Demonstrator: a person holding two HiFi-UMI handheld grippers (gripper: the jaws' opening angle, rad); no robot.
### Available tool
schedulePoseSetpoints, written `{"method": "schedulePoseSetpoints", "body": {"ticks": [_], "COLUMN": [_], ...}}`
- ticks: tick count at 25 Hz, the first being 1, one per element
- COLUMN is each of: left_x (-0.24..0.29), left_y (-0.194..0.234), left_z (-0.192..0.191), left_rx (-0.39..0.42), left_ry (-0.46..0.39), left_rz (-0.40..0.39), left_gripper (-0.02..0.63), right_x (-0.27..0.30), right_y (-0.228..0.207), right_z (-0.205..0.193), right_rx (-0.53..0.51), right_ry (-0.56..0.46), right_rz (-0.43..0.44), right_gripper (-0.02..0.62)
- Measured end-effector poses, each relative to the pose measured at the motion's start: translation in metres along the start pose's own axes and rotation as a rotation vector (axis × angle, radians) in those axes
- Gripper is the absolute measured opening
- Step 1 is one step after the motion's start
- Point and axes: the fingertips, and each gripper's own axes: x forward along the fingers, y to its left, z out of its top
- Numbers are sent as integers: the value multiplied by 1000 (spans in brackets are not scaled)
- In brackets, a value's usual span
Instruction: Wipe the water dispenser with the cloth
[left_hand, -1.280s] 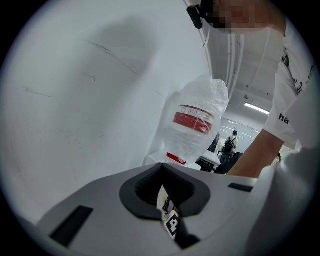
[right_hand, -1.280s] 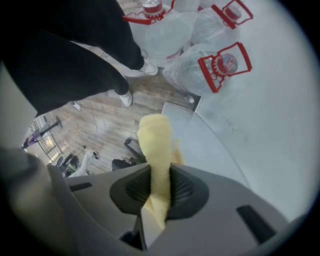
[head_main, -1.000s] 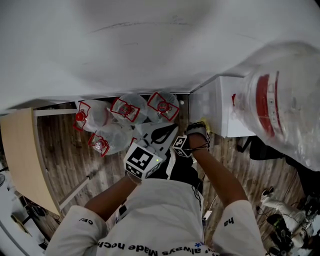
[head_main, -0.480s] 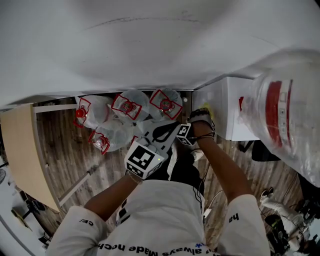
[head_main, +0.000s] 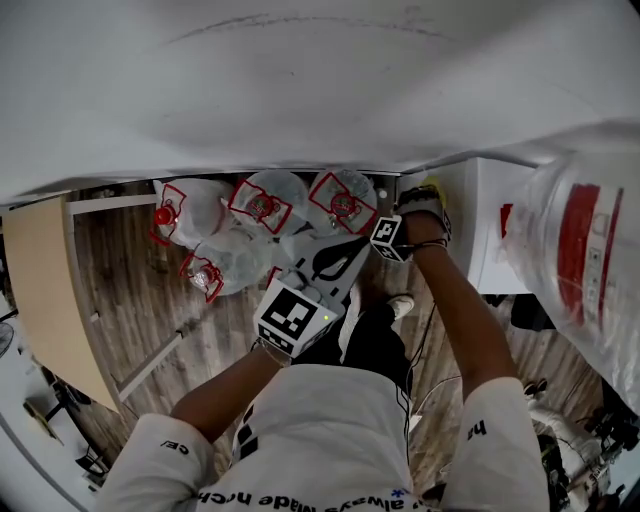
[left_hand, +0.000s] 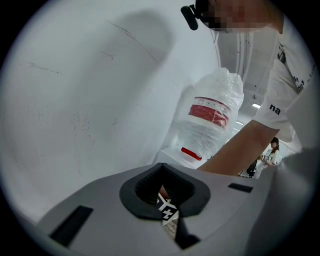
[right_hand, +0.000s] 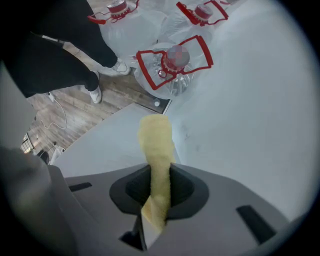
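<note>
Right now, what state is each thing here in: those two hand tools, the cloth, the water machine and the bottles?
right gripper: shut on the cloth.
left gripper: shut, nothing between its jaws.
cloth: yellow, bunched, its end at the water dispenser's side.
water dispenser: white, a plastic-wrapped bottle loaded on top.
floor bottles: upright, capped.

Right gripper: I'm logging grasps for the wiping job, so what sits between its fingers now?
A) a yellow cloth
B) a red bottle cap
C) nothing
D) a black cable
A: in the right gripper view the right gripper has its fingers closed on a yellow cloth, which sticks out ahead of them.
</note>
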Motion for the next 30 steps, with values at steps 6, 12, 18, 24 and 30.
{"method": "schedulePoseSetpoints", "body": {"ticks": [6, 12, 18, 24, 30], "left_x": [7, 14, 17, 19, 18], "left_y": [11, 20, 25, 24, 21], "left_z": [-3, -10, -21, -28, -35], "left_rx": [-11, -16, -32, -35, -37], "left_ry": [-1, 2, 12, 23, 36], "left_rz": [14, 21, 30, 23, 16], "left_gripper": [17, 17, 17, 17, 17], "right_x": [19, 44, 62, 73, 68], "right_y": [-15, -14, -7, -3, 4], "right_z": [-11, -9, -12, -17, -17], "right_rx": [4, 1, 3, 16, 32], "right_ry": [31, 51, 73, 101, 108], "right_rz": [2, 29, 60, 94, 124], "right_gripper": [63, 61, 63, 61, 61]}}
